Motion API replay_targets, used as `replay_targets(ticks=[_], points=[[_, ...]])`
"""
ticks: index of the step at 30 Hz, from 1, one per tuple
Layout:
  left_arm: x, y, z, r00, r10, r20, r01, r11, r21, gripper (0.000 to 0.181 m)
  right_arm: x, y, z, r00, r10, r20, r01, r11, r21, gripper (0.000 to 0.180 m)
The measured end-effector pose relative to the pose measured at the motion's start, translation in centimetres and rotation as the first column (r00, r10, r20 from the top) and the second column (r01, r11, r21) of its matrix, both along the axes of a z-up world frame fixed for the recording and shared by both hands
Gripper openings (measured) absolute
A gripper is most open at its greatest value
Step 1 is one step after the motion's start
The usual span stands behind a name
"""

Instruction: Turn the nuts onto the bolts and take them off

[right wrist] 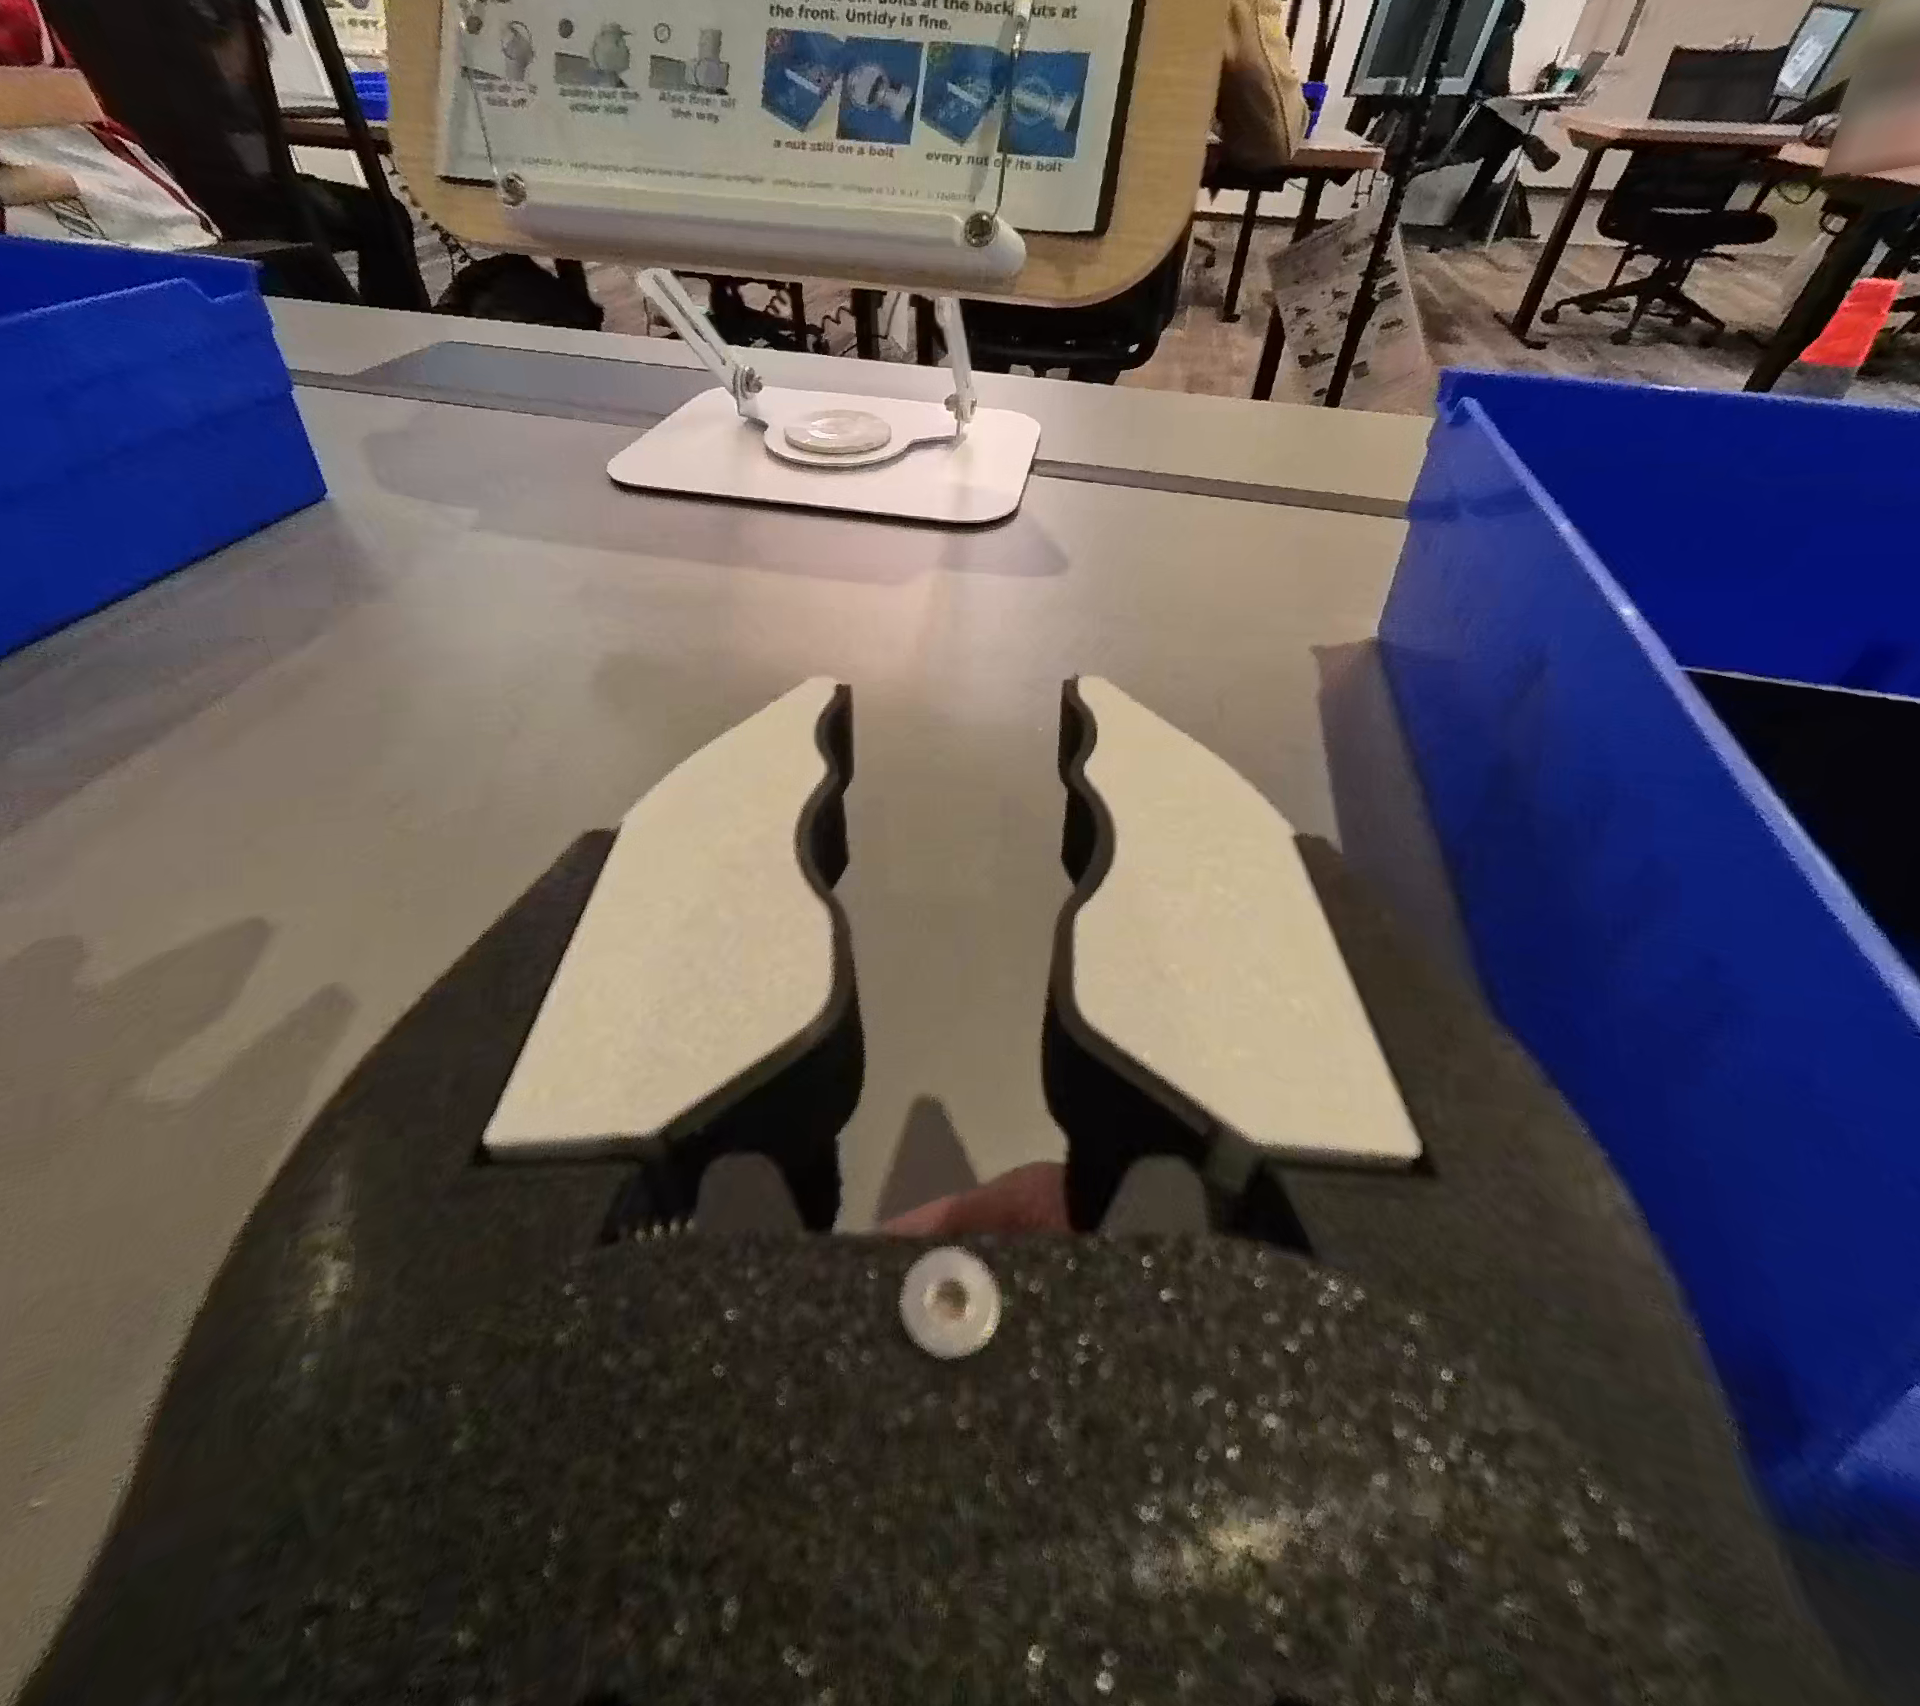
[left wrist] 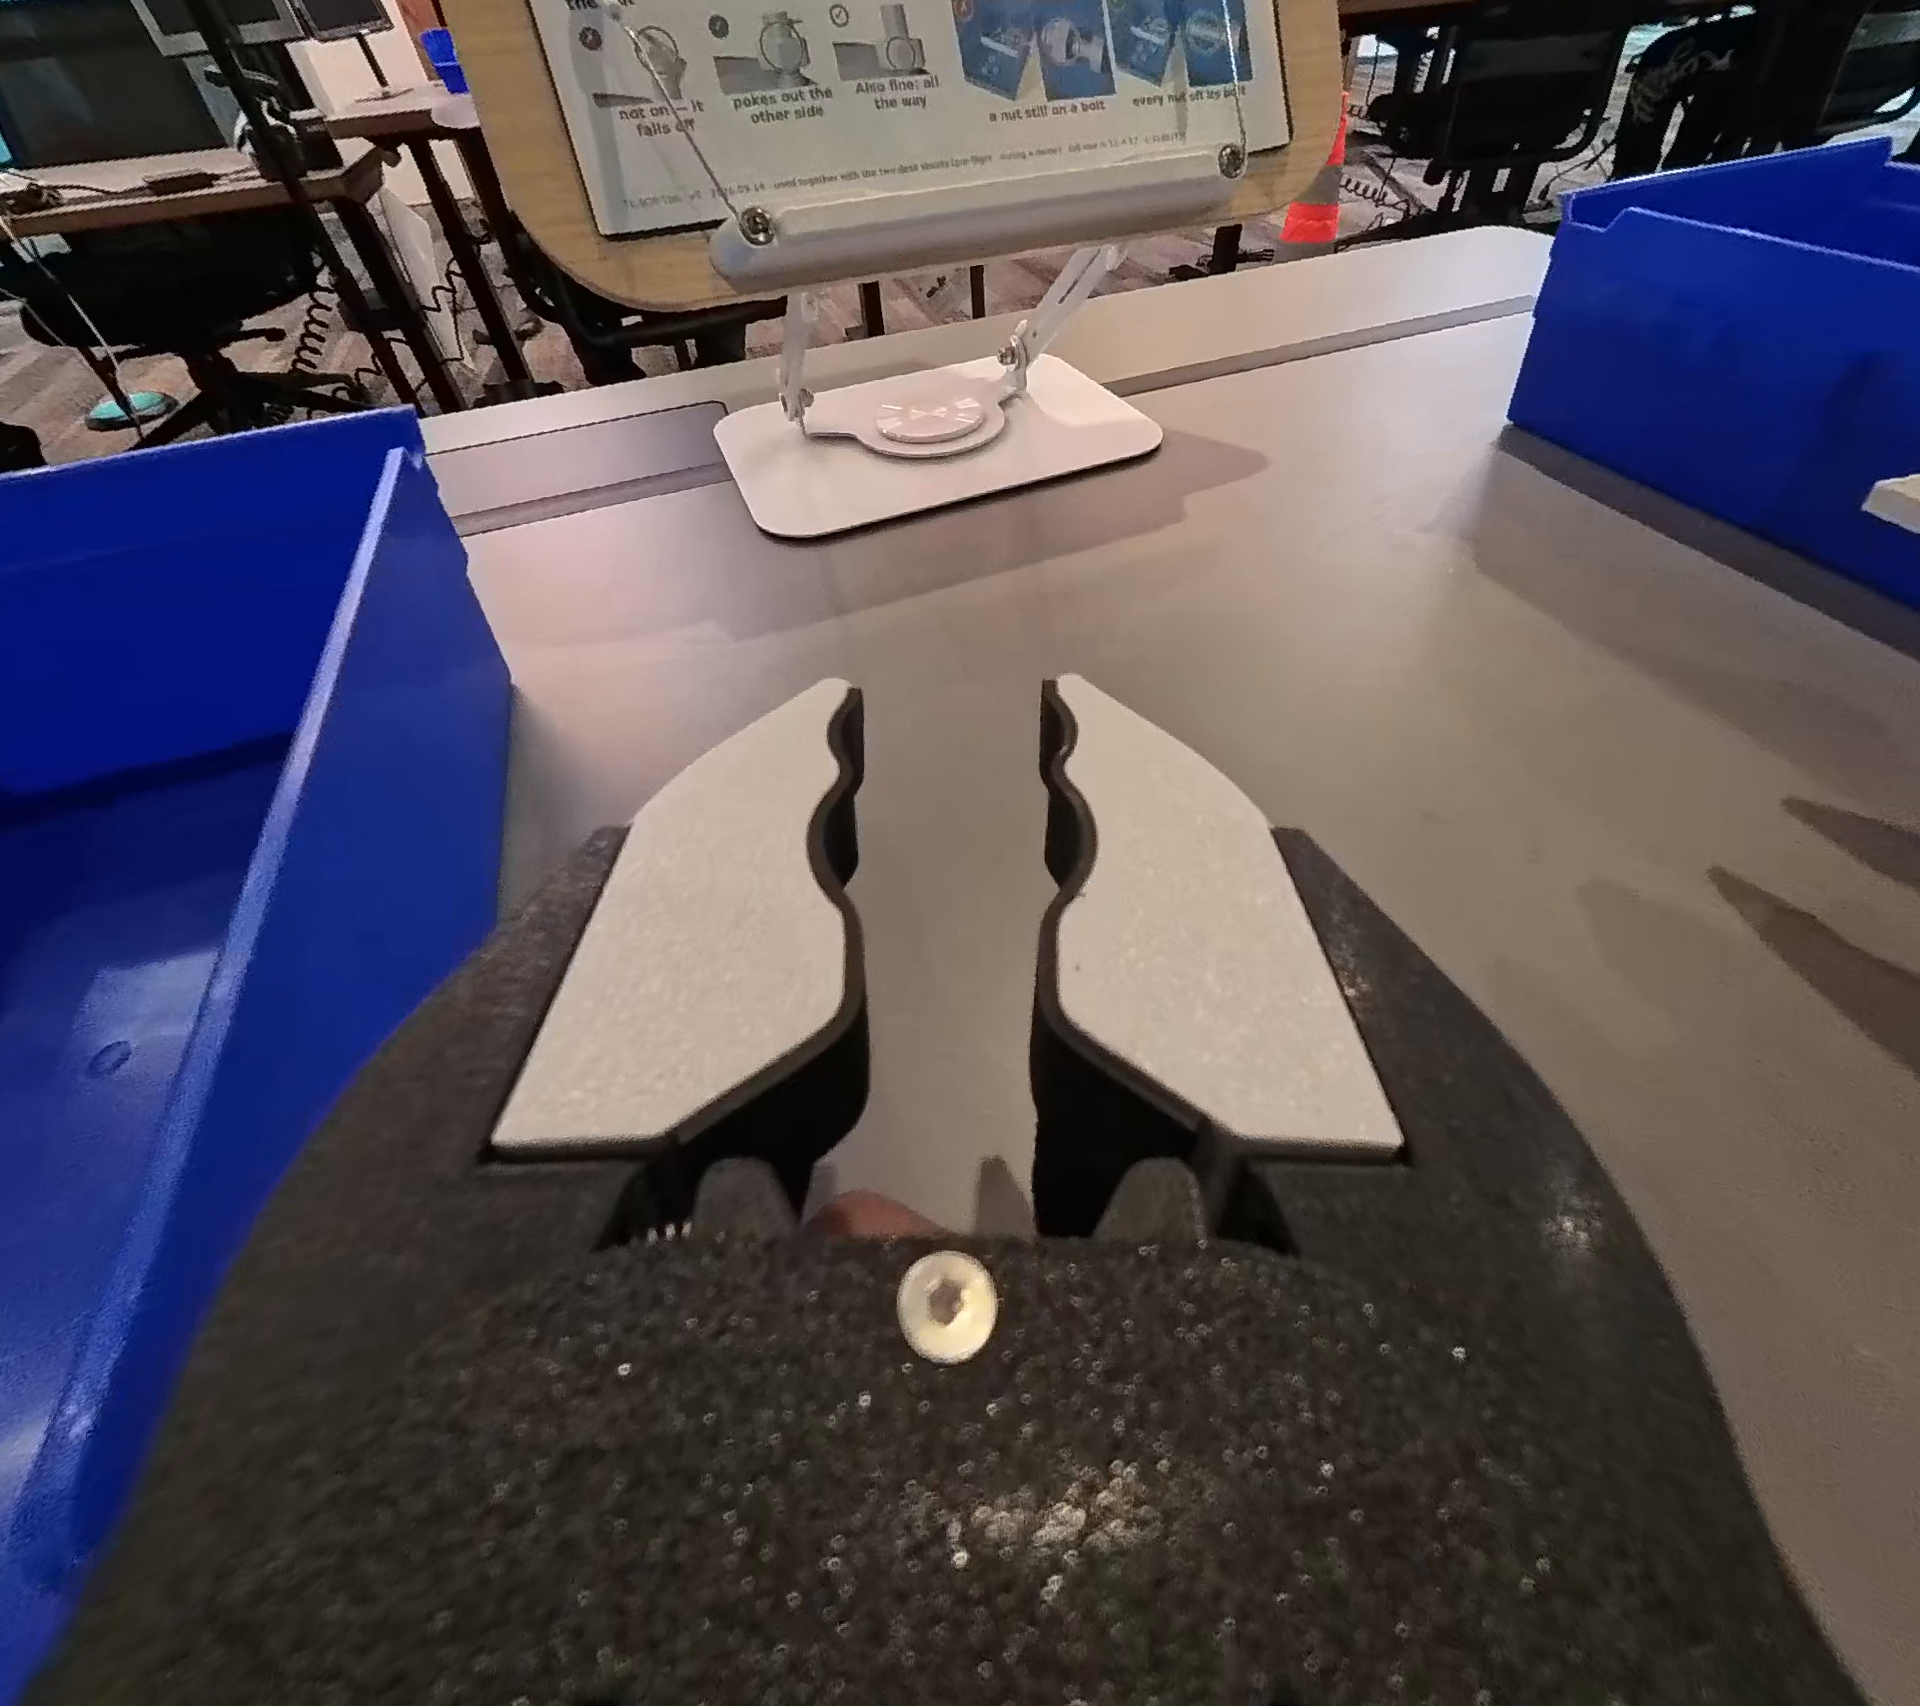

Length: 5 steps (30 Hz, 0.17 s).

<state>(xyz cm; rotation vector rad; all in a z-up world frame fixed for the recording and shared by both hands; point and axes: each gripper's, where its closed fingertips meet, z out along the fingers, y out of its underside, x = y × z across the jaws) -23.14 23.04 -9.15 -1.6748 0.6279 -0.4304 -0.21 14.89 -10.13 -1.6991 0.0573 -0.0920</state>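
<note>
Grey table [left wrist: 1351, 617]: two blue bins [left wrist: 208, 825] [right wrist: 1610, 929], two empty, parted grippers [left wrist: 951, 721] [right wrist: 956, 711].

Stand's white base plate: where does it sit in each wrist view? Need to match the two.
Left wrist view: white base plate on the grey table, upper centre, just beyond the open left gripper.
Right wrist view: same plate, slightly left of centre, beyond the open right gripper.
Shared landmark: the instruction board on the stand.
</note>
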Motion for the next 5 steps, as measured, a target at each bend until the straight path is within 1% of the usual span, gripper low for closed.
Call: replay_targets(ticks=[5], points=[[0.08,-0.12,-0.09,1.000,-0.007,-0.004,0.007,1.000,-0.005,0.032,-0.05,-0.06,-0.04,1.000,0.006,0.014,-0.006,1.000,-0.002,0.037]])
